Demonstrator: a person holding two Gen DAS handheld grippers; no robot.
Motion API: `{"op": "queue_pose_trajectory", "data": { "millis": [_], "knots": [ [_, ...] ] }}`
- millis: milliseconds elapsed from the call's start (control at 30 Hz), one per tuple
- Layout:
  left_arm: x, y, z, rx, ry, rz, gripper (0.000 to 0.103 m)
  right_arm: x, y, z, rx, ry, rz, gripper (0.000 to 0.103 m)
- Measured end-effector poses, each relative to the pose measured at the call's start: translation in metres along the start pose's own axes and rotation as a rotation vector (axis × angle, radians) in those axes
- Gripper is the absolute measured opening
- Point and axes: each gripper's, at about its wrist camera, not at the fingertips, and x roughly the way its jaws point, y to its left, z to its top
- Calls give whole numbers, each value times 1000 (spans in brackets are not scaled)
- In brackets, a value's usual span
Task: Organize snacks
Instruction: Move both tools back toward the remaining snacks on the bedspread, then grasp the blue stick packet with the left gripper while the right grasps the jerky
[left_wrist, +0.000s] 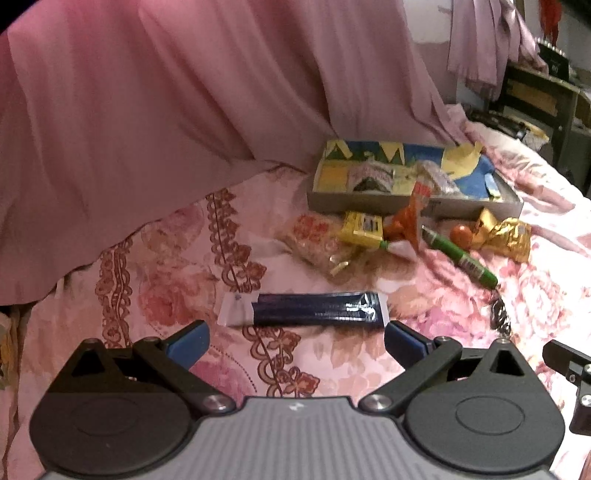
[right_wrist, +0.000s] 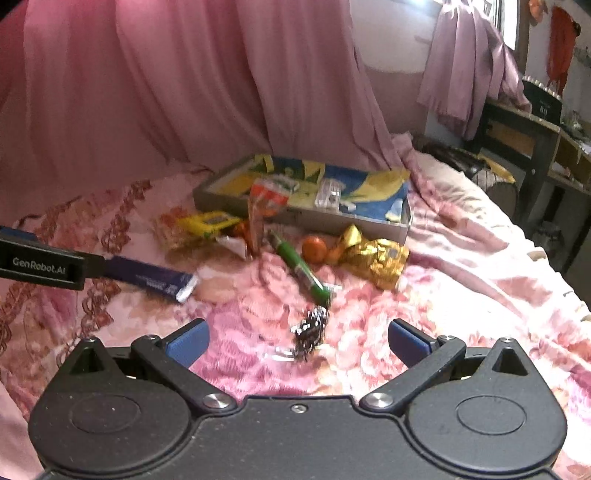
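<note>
A dark blue snack bar (left_wrist: 306, 309) lies crosswise on the floral bedspread, just beyond my open left gripper (left_wrist: 297, 341). Farther back stands a shallow grey box (left_wrist: 369, 205) with a few packets inside. In front of it lie a clear biscuit pack (left_wrist: 317, 240), a yellow packet (left_wrist: 360, 228), an orange wrapper (left_wrist: 408, 218), a green stick (left_wrist: 461, 256), an orange ball (left_wrist: 461, 234) and a gold wrapper (left_wrist: 506, 236). My right gripper (right_wrist: 298, 343) is open over a small silver-black wrapper (right_wrist: 310, 326). The left gripper's finger (right_wrist: 44, 264) shows at the right view's left edge, by the blue bar (right_wrist: 151, 277).
Pink curtains (left_wrist: 166, 92) hang behind the bed. The floral bedspread (right_wrist: 461, 277) spreads to the right. A dark wooden shelf unit (right_wrist: 535, 140) stands at the far right past the bed's edge, with cloth (right_wrist: 469, 74) hung near it.
</note>
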Motion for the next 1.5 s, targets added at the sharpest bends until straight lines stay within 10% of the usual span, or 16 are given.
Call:
{"op": "queue_pose_trajectory", "data": {
  "millis": [533, 867, 1167, 1500],
  "knots": [
    [39, 1, -2, -24, 201, 1, 103, 45, 2, 0, -31, 210, 31, 102],
    [60, 25, 4, -204, 201, -37, 103, 71, 21, 14, -302, 139, 102, 102],
    [119, 71, -3, -758, 312, -191, 103, 118, -17, 25, 78, 277, 130, 102],
    [133, 51, 2, -789, 288, -326, 102, 143, -59, 18, 432, 385, 147, 96]
  ]
}}
